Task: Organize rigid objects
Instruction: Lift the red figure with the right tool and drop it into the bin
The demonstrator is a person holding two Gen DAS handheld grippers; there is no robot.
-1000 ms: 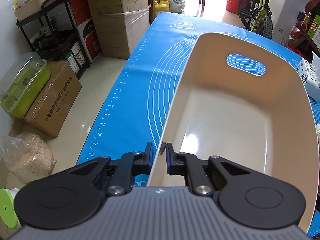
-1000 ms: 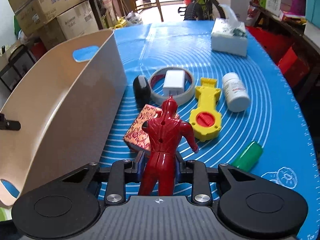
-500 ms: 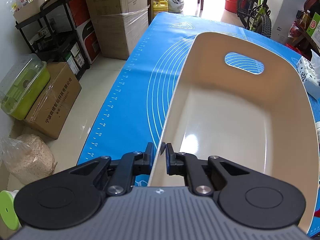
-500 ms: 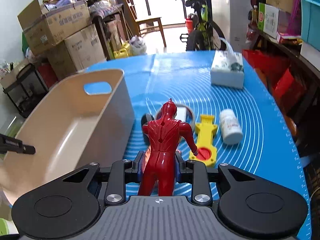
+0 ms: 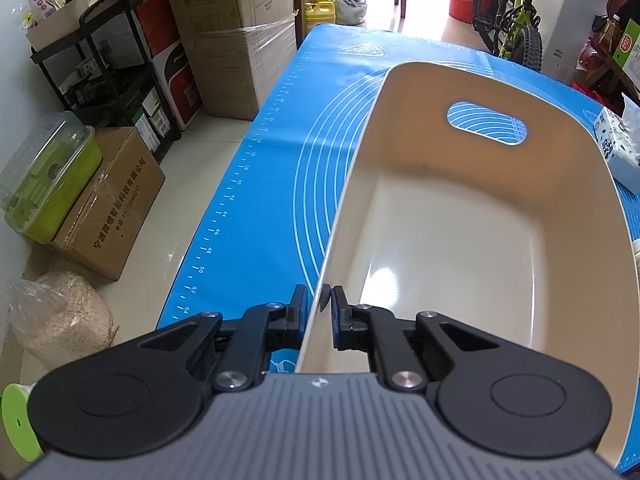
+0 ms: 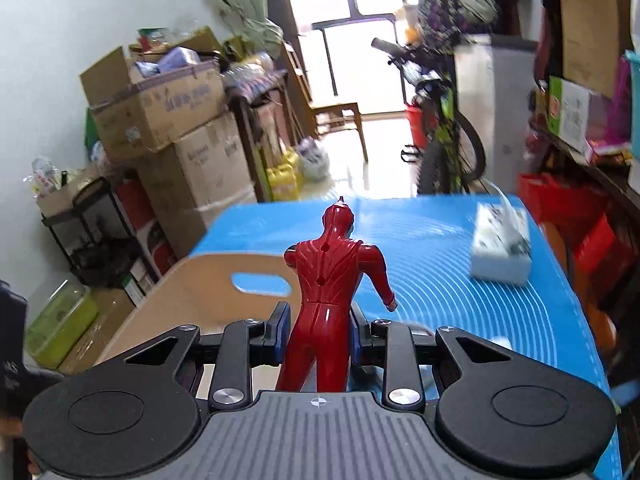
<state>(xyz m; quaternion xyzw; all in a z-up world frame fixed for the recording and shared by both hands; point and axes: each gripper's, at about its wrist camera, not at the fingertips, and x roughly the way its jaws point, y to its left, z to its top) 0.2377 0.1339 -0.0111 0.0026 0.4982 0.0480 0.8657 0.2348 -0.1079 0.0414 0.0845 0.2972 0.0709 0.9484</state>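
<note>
A cream plastic bin (image 5: pixel 460 220) with a cut-out handle stands on the blue mat (image 5: pixel 260 208). My left gripper (image 5: pixel 320 304) is shut on the bin's near left wall, one finger inside and one outside. The bin (image 6: pixel 208 280) shows again low on the left of the right wrist view. A glossy red toy figure (image 6: pixel 328 300) stands upright between the fingers of my right gripper (image 6: pixel 318 328), which is shut on its hips and legs and holds it high above the mat (image 6: pixel 460 300). The bin's floor is bare.
A white tissue box (image 6: pixel 502 248) lies on the mat's far right. Left of the table are stacked cardboard boxes (image 5: pixel 236 32), a black shelf rack (image 5: pixel 104 72), a green container (image 5: pixel 48 188) and a sack (image 5: pixel 60 320). A bicycle (image 6: pixel 444 120) stands beyond the table's far end.
My right gripper has risen and tipped up with the red figure; the small objects on the mat have dropped out of its view. The left gripper and bin have stayed put.
</note>
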